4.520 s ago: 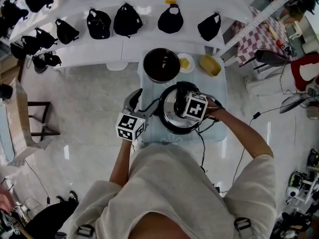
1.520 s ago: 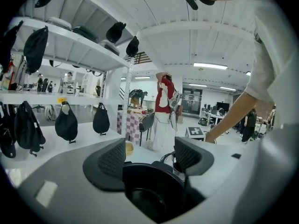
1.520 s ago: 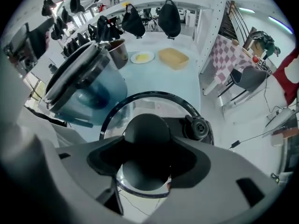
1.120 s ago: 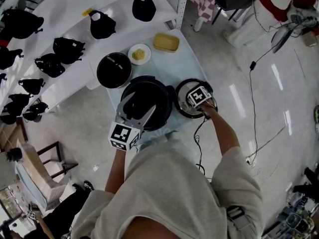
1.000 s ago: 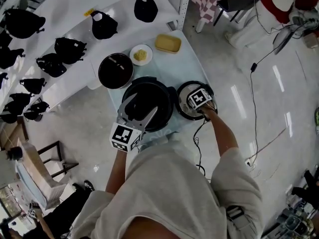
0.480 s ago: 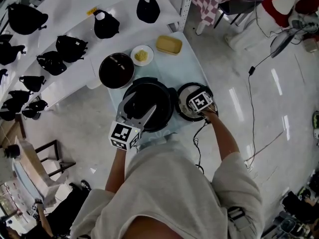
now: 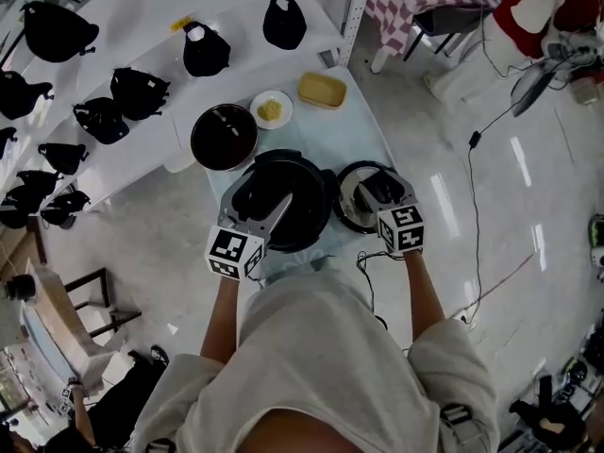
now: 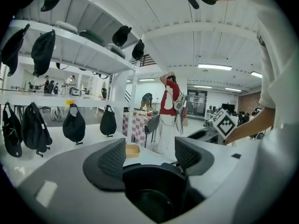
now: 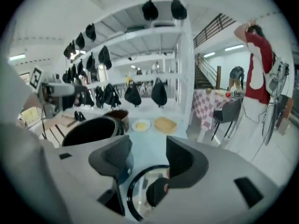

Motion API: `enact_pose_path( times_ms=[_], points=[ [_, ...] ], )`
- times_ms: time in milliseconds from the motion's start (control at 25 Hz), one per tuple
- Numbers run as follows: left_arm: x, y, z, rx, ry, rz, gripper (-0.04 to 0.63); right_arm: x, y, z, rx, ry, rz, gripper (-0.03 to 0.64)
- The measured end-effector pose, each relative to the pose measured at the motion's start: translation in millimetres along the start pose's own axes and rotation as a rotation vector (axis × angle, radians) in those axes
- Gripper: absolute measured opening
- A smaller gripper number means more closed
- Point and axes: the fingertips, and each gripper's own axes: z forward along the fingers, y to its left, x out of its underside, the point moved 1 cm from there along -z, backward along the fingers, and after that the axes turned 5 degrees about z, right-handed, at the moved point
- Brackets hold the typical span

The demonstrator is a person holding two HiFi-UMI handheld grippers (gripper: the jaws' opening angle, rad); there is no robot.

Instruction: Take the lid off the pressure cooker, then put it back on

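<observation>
The lid is off the pot. Putting it back on is not done yet.

The pressure cooker point(image 7: 283, 206) stands open on the small table point(image 7: 363, 140), and it looks dark and empty inside. Its lid point(image 7: 345, 199) lies flat on the table just to the right of the pressure cooker, so I think the first half of the job is finished. The right gripper point(image 9: 147, 157) hangs above the lid. Its jaws are apart and are closing, with nothing between them, and the lid's black knob point(image 9: 156, 192) shows below them. The left gripper point(image 8: 150, 155) rests at the near left rim of the pressure cooker, with its jaws spread wide and pinching nothing. What is left, I think, is to grab the lid, lift it over the pressure cooker and set it down on top.
</observation>
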Motion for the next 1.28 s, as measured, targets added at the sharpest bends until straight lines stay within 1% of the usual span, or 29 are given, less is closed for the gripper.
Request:
enact_pose_path(
  times_ms=[80,160,240,400,760,920,1000,1120,1200,1280],
  points=[
    [-2,2,-2,-0.007,-0.006,0.004,0.311,-36,15,-28,-0.003,-0.152,0.001,0.24],
    [-5,5,-5,-0.016,-0.014,0.006,0.311,-66,29,-51,-0.003,-0.263,-0.001,0.238],
    [-10,8,-8,-0.028,-0.026,0.005,0.311,-85,41,-65,0.0,-0.32,-0.013,0.238],
    [-17,14,-18,-0.056,-0.049,0.002,0.311,-101,58,-72,0.004,-0.346,-0.065,0.235],
    [-16,33,-45,-0.125,-0.076,-0.017,0.311,-111,83,-55,-0.049,-0.347,-0.08,0.235],
    [-16,37,-52,-0.139,-0.082,-0.018,0.311,-113,91,-49,-0.066,-0.344,-0.087,0.235],
    [-16,37,-53,-0.141,-0.085,-0.017,0.311,-108,89,-45,-0.065,-0.327,-0.082,0.236],
    [-18,36,-51,-0.136,-0.088,-0.013,0.311,-83,74,-30,-0.049,-0.244,-0.057,0.246],
    [-19,34,-49,-0.128,-0.087,-0.013,0.311,-53,58,-18,-0.03,-0.152,-0.034,0.252],
    [-20,31,-46,-0.119,-0.088,-0.014,0.311,-16,39,-4,-0.012,-0.038,-0.015,0.257]
  ],
)
